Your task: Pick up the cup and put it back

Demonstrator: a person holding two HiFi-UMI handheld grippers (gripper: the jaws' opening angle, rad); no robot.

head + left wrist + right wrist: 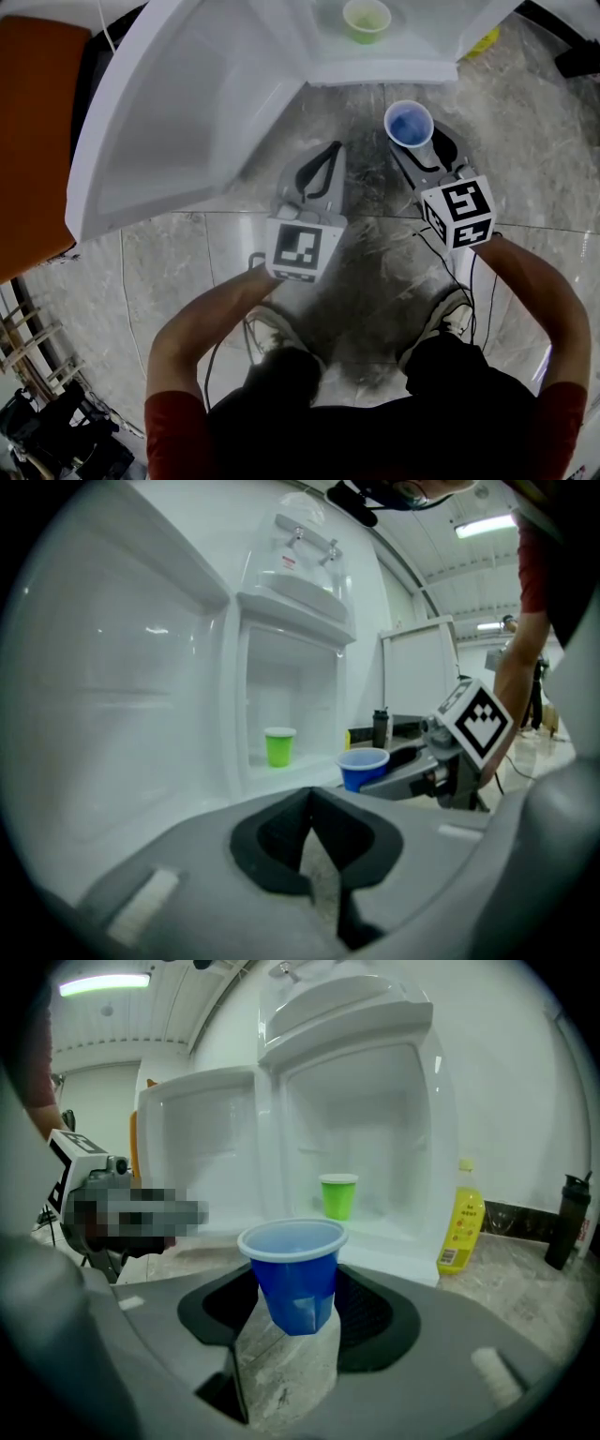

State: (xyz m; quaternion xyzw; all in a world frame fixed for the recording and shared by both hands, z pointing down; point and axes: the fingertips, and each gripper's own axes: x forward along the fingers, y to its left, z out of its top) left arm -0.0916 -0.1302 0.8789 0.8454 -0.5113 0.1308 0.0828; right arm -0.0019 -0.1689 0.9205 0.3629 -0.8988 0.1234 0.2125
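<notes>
A blue cup [409,124] hangs upright in the air, with my right gripper [420,148] shut on its lower half. In the right gripper view the blue cup [292,1260] sits between the two dark pads of the right gripper [298,1302]. A green cup [366,19] stands inside the open white fridge [375,67], straight beyond the blue one. The green cup [338,1195] is upright on the fridge's floor. My left gripper [332,152] hovers to the left of the blue cup, shut and holding nothing. In its own view the left gripper [309,794] has its jaws together.
The fridge door [169,122] stands wide open at the left. A yellow bottle [457,1218] and a dark bottle [565,1208] stand on the marble floor right of the fridge. An orange panel [37,141] is at far left.
</notes>
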